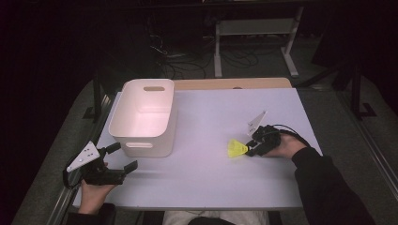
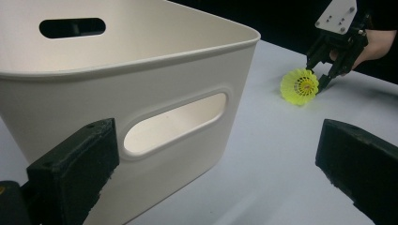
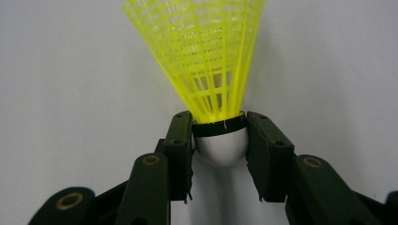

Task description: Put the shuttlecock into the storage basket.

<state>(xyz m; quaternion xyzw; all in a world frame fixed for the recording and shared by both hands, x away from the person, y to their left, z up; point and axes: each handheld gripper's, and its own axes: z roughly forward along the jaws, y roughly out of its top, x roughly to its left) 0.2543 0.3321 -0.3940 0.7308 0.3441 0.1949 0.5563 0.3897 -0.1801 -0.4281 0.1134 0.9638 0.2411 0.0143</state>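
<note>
A yellow plastic shuttlecock point(image 1: 237, 148) with a white cork lies on its side on the white table point(image 1: 211, 112), right of centre. My right gripper point(image 1: 251, 146) is shut on its cork; in the right gripper view the two pads point(image 3: 180, 140) press the cork's sides and the yellow skirt point(image 3: 202, 56) fans away from the jaws. My left gripper point(image 1: 125, 158) rests at the table's near left corner, its jaws wide open with nothing between them. From the left gripper view the shuttlecock point(image 2: 300, 86) and the right gripper point(image 2: 323, 80) sit far off on the right.
A white plastic bin point(image 1: 141, 140) with handle slots stands at the left of the table, close in front of the left gripper point(image 2: 216, 140); its near wall point(image 2: 187, 70) looms large there. Dark floor, cables and a desk frame lie beyond the table.
</note>
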